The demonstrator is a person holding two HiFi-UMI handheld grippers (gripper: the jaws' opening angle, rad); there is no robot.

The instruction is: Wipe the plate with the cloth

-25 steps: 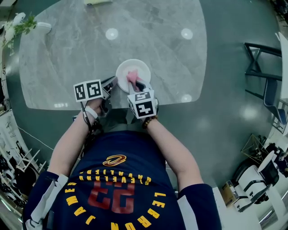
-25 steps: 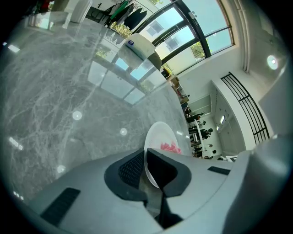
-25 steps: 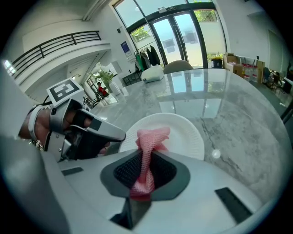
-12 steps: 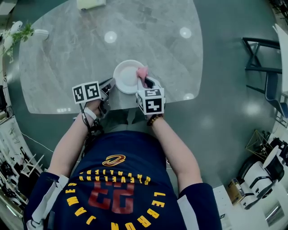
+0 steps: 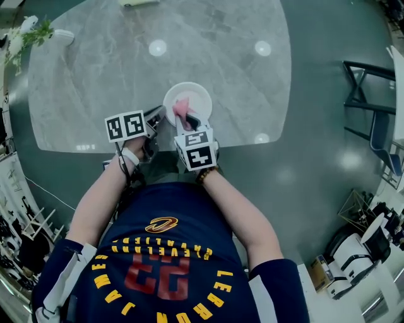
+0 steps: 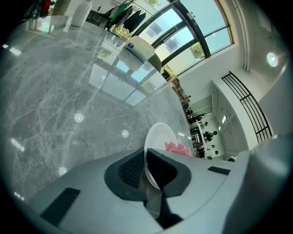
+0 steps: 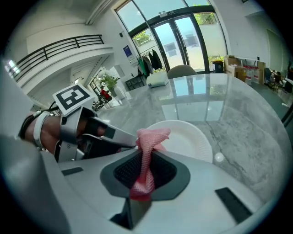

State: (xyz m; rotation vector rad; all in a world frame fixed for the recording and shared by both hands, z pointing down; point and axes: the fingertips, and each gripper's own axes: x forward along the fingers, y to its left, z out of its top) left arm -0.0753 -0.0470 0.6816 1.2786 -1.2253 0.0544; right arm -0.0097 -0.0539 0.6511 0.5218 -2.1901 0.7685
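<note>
A white plate (image 5: pixel 196 94) lies near the front edge of the grey marble table (image 5: pixel 95 76). My left gripper (image 5: pixel 158 116) is shut on the plate's left rim; in the left gripper view the plate (image 6: pixel 158 139) stands edge-on between the jaws of the left gripper (image 6: pixel 147 171). My right gripper (image 5: pixel 189 120) is shut on a pink cloth (image 5: pixel 182 107), which rests on the plate's left-centre. In the right gripper view the cloth (image 7: pixel 147 153) stands twisted in my right gripper (image 7: pixel 145 167), just before the plate (image 7: pixel 190 139), with the left gripper (image 7: pixel 107 137) beside it.
A plant in a white vase (image 5: pixel 28 31) stands at the table's far left corner. A pale object (image 5: pixel 136 2) sits at the far edge. A dark chair frame (image 5: pixel 366 94) stands on the floor to the right. The person's torso is close behind the table's front edge.
The right gripper carried the cloth to the plate's right rim half a second ago and has now swept it back to the left-centre. The left gripper stays clamped on the rim.
</note>
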